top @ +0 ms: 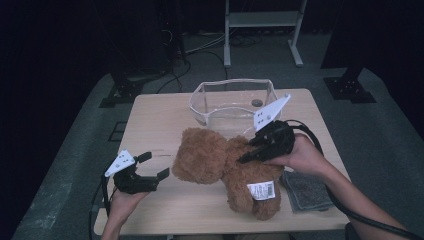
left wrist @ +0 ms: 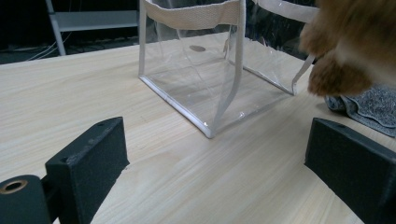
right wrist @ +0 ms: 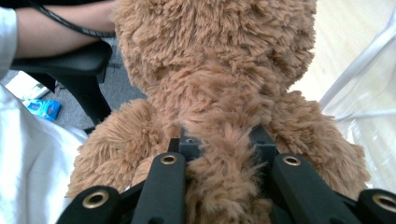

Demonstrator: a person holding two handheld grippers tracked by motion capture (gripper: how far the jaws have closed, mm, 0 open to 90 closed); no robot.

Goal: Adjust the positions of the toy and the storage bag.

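A brown teddy bear (top: 225, 167) lies face down on the wooden table (top: 150, 120), a white label on its lower back. My right gripper (top: 246, 156) is shut on the bear's back fur; in the right gripper view the jaws pinch a tuft of the bear (right wrist: 219, 116). My left gripper (top: 154, 166) stands open just left of the bear's head, nothing between its jaws. A clear plastic bag (top: 232, 102) with pale trim stands open behind the bear; the left gripper view shows the bag (left wrist: 210, 74) ahead and a bear paw (left wrist: 338, 74) at the right.
A grey cloth (top: 306, 192) lies on the table at the right, beside the bear, and shows as a grey cloth (left wrist: 369, 105) in the left gripper view. A white metal frame (top: 262, 30) stands on the floor behind the table. Cables run across the floor.
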